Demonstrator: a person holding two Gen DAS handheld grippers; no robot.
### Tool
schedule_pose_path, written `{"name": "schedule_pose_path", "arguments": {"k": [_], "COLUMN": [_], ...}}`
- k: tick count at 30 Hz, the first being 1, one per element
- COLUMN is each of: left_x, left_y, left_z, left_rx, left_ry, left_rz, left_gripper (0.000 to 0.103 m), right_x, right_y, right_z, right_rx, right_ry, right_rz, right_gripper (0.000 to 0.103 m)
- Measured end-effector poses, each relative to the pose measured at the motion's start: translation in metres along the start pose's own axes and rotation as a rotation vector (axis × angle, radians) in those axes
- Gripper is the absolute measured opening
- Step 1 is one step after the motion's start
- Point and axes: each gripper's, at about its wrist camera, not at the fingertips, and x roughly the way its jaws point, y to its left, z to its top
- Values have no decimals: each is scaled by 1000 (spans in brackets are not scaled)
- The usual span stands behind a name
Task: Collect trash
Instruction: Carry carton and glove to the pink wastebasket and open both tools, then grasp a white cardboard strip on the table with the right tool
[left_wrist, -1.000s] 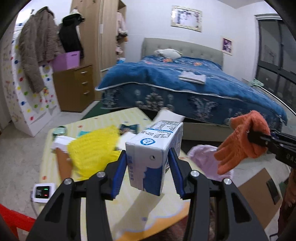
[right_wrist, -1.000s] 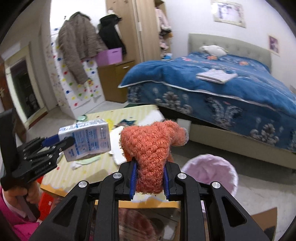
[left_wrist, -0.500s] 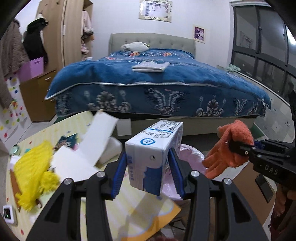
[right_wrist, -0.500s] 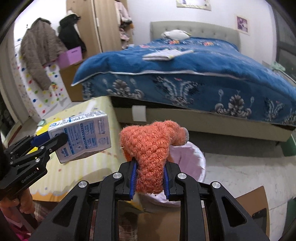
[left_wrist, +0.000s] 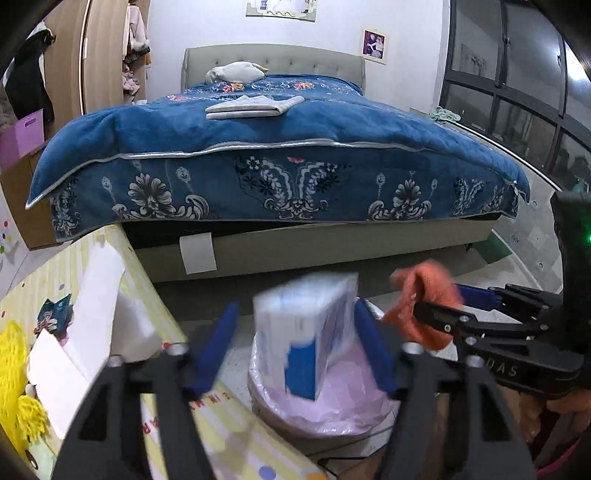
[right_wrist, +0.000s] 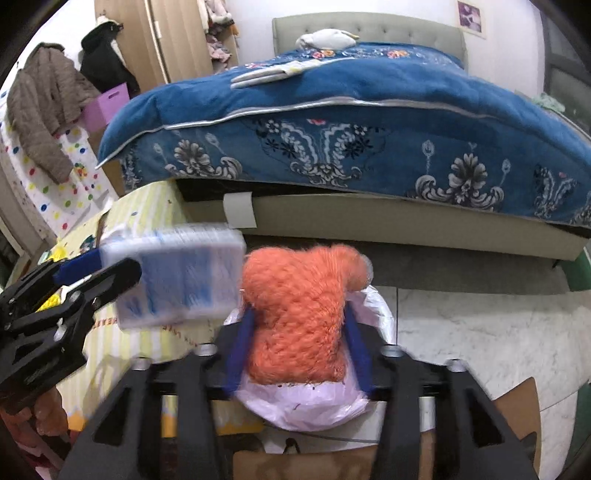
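The milk carton, blurred, sits between the blue pads of the left claw, above the pink-lined trash bin. The pads stand clear of its sides: the jaws have just been opening, so the carton is released. Just right of it the orange knit glove lies between the pads of the right claw, also above the bin; those jaws have just been opening too, with gaps showing at both flanks of the glove, so it is let go as well. The bin stands on the floor just right of the yellow striped surface, whose near corner reaches the bin's left rim. Open floor lies to the right and far side, up to the bed. A second ago both claws clenched their loads over the surface edge, with the bin off to the right; now both are above the bin.
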Motion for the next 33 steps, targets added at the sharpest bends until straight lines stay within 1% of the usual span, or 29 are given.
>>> {"name": "schedule_pose_path", "arguments": {"k": [3, 6, 9, 11, 14, 16, 17, 18, 19, 21, 22, 24, 26, 28, 33], "left_x": [-2, -10, -31, -44, -65, -77, -85, -93, -99, -114, -118, -131, -141, -152, -175], "left_y": [7, 18, 30, 36, 46, 52, 57, 62, 66, 80, 86, 103, 119, 140, 182], "left_z": [-1, -6, -21, -31, -50, -59, -65, -71, -75, -85, -88, -96, -101, -108, -122], "left_rx": [-18, -40, -50, -63, -75, -85, -89, -93, -97, -113, -119, -136, -158, -197, -279], "left_ry": [2, 16, 12, 20, 33, 35, 35, 32, 30, 25, 23, 17, 11, 5, -10], "left_rz": [6, 34, 89, 103, 118, 127, 132, 145, 159, 188, 202, 252, 291, 327, 403], "left_gripper": [66, 66, 67, 69, 70, 70, 70, 70, 70, 71, 71, 72, 72, 72, 75], "right_x": [-2, -12, -27, -35, -43, -46, -48, -48, -48, -48, -48, -48, -47, -43, -17], "right_y": [-5, -5, 2, 10, 30, 45, 51, 62, 69, 86, 96, 114, 132, 153, 197], "right_z": [0, -4, -10, -16, -25, -30, -32, -34, -35, -37, -37, -37, -36, -34, -30], "right_rx": [20, 32, 40, 39, 4, -26, -36, -54, -67, -98, -116, -140, -163, -183, -197], "right_ry": [-4, -14, -38, -44, -32, -30, -27, -21, -17, -12, -11, -8, -4, 12, 87], "right_rz": [9, 15, 24, 40, 59, 71, 80, 101, 112, 131, 148, 174, 201, 246, 355], "right_gripper": [56, 55, 55, 55, 54, 50, 45, 38, 35, 24, 22, 14, 14, 14, 16]}}
